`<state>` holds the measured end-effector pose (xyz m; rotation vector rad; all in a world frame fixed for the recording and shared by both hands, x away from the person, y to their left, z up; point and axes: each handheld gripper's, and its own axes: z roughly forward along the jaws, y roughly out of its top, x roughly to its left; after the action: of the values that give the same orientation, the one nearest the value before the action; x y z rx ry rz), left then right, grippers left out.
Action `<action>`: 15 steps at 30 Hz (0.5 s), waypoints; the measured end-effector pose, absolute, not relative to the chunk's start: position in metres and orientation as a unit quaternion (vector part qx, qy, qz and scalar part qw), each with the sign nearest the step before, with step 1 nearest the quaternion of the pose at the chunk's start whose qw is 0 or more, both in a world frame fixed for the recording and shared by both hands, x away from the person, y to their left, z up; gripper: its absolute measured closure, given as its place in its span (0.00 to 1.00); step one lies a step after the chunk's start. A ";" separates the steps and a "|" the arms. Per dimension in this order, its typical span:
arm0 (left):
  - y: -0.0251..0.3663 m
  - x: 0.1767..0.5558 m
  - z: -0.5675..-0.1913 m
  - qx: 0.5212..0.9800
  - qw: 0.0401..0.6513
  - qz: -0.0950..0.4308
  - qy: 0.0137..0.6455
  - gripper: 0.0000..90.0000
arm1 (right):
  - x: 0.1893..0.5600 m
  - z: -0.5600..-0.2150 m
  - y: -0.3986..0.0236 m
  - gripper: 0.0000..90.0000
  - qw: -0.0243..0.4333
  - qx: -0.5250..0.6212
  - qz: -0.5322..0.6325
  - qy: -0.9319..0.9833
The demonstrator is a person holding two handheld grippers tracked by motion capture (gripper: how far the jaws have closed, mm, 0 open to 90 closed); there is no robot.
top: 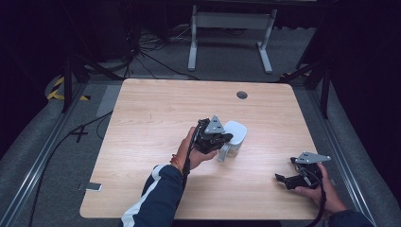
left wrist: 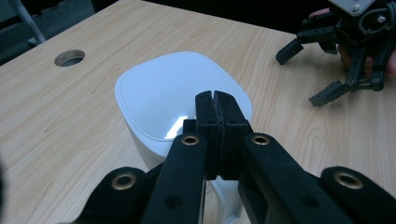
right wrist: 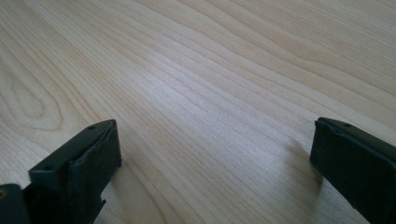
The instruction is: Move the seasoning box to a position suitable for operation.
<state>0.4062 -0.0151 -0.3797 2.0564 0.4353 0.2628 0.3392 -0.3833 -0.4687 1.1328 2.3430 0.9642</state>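
White mug sits upside down on the wooden bench, just right of centre, its flat base up and its handle low on the near side. Left gripper comes in from about 8 o'clock of the mug and sits against its near wall. In the left gripper view the two black jaws are pressed fully together, pad to pad, over the near edge of the mug; they may be pinching the handle below, but the contact is hidden.

Right gripper rests near the bench's 4 o'clock corner, well apart from the mug, pointing toward 9 o'clock. Its jaws stand wide open with bare wood between them, holding nothing. Round cable hole lies at 12 o'clock of the mug.
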 end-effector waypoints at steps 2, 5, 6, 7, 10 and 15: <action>-0.014 0.405 -0.380 0.848 0.489 0.108 0.176 0.99 | 0.339 -0.469 -0.383 0.02 0.182 0.402 0.342 0.830; -0.013 0.403 -0.381 0.844 0.494 0.107 0.178 0.99 | 0.339 -0.469 -0.383 0.02 0.182 0.402 0.342 0.830; -0.012 0.403 -0.381 0.845 0.493 0.106 0.178 0.99 | 0.339 -0.469 -0.383 0.02 0.182 0.401 0.342 0.830; -0.012 0.402 -0.382 0.842 0.498 0.105 0.180 0.99 | 0.339 -0.469 -0.383 0.02 0.182 0.401 0.342 0.830; -0.010 0.401 -0.383 0.841 0.499 0.105 0.180 0.99 | 0.340 -0.469 -0.383 0.02 0.182 0.400 0.342 0.830; -0.011 0.400 -0.384 0.837 0.504 0.112 0.182 0.99 | 0.340 -0.469 -0.383 0.02 0.182 0.400 0.342 0.830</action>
<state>0.3996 -0.0110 -0.3842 2.0210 0.4403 0.2708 0.3397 -0.3828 -0.4688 1.1295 2.3433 0.9655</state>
